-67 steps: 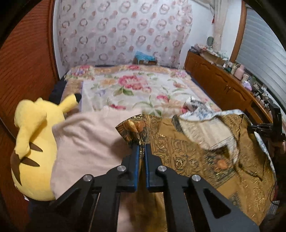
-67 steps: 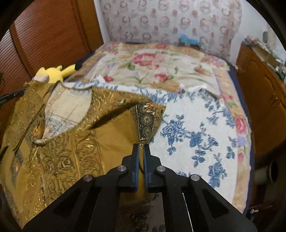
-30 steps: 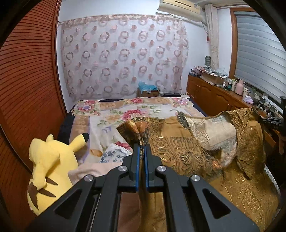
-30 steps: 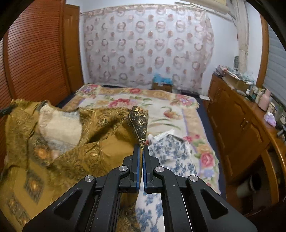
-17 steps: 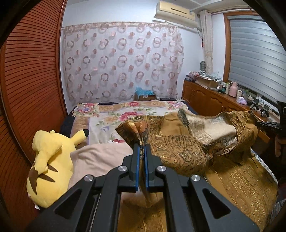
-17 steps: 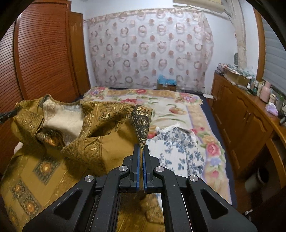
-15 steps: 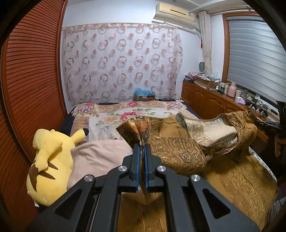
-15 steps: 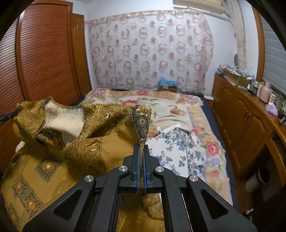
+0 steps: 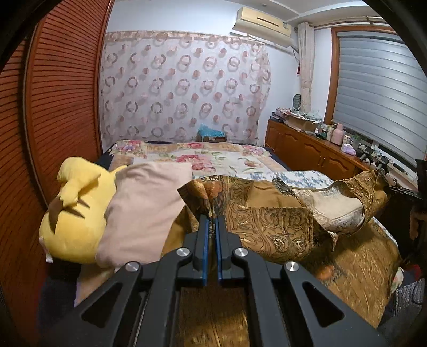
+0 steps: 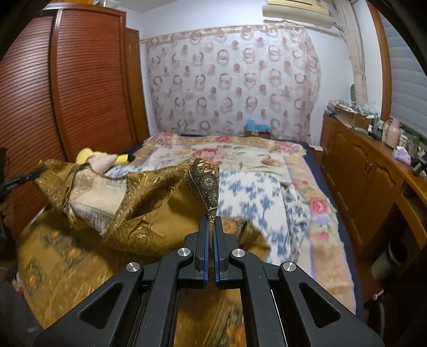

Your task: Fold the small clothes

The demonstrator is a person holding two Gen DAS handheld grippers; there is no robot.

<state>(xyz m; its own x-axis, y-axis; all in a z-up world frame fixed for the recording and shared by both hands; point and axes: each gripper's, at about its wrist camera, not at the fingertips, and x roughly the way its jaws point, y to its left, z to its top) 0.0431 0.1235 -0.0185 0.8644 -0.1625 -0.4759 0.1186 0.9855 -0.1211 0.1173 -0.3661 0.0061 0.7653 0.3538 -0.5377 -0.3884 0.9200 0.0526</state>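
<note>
Both tongs are pressed together on the same piece of clothing. From the left wrist view, the left gripper (image 9: pixel 210 221) pinches a bunched corner of a gold brocade garment (image 9: pixel 272 221) between its blue-lined fingers (image 9: pixel 204 240). From the right wrist view, the right gripper (image 10: pixel 210 221) pinches a darker patterned corner of the same gold brocade garment (image 10: pixel 149 211), which rises in a narrow point just above the closed fingers (image 10: pixel 205 248).

Between the two grips the cloth hangs slack in a loose sag. A pale inner lining shows at an opening in its upper part. The lower part of the garment spreads flat over the near end of the bed (image 10: pixel 240 152), and its surface looks blurred in both views.

Just beside the garment, on the right in the right wrist view, lies a white cloth with blue flowers (image 10: pixel 256 194), spread on the floral bedspread. In the left wrist view, a pale pink pillow (image 9: pixel 144 208) lies just left of the garment, touching a yellow plush toy (image 9: pixel 74 208) that leans against it near the wooden slatted wardrobe (image 9: pixel 53 112).

Behind the bed hangs a curtain with ring patterns (image 9: pixel 184 90). A long wooden cabinet (image 10: pixel 373 176) runs along the right wall, with bottles and small items crowding its top. An air conditioner (image 9: pixel 261 22) is mounted high on the wall, and a window blind (image 9: pixel 379 96) covers the right side.
</note>
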